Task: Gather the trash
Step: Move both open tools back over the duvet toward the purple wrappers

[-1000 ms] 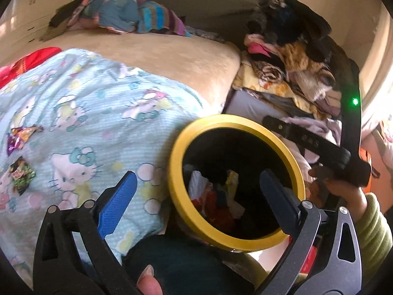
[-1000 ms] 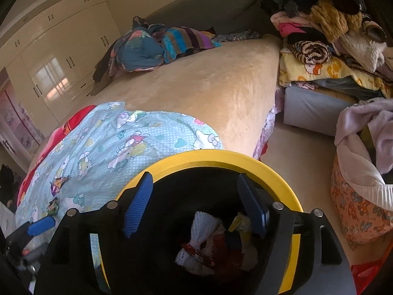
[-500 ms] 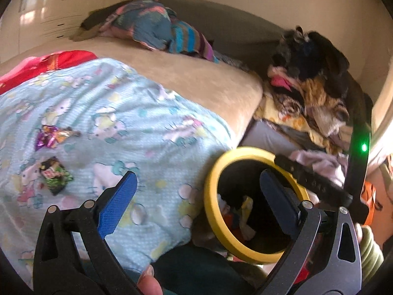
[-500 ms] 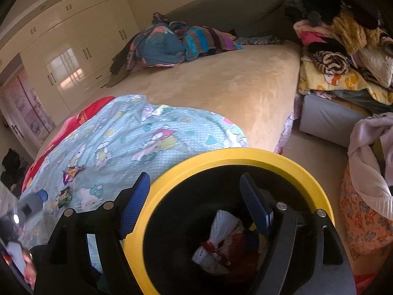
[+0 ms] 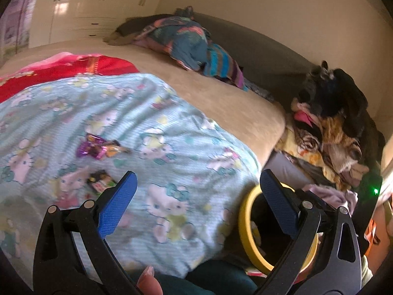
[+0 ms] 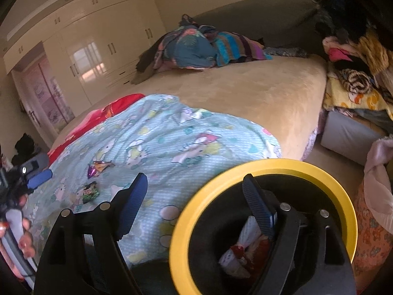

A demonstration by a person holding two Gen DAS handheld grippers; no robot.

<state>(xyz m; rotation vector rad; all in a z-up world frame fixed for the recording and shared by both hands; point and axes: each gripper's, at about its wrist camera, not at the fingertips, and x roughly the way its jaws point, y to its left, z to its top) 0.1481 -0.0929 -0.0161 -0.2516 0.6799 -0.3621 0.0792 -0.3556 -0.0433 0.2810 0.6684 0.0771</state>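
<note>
Trash: two wrappers lay on the light-blue cartoon blanket (image 5: pixel 157 147), a purple foil wrapper (image 5: pixel 92 146) and, nearer the camera, a dark green wrapper (image 5: pixel 100 179).

Left gripper (image 5: pixel 196 206): jaws stood wide apart, blue pads facing each other, nothing between them and nothing touched. The dark green wrapper sat just beyond the tip of the left-hand finger, outside the gap; the purple foil wrapper lay farther off, up and to the left. Print on both wrappers was blurred and unreadable.

Right gripper (image 6: pixel 196 211): jaws likewise spread wide and empty. One finger hung over the blanket; the other was over the mouth of the yellow-rimmed bin (image 6: pixel 267 164). Inside the bin were a white crumpled piece (image 6: pixel 242 250) and something red, partly hidden by the finger and the gripper body. In this view the purple foil wrapper (image 6: pixel 98 167) and dark green wrapper (image 6: pixel 89 191) lay well left of the gap.

The bin (image 5: pixel 244 223) was mostly covered by the left gripper's right-hand finger in the left wrist view.
</note>
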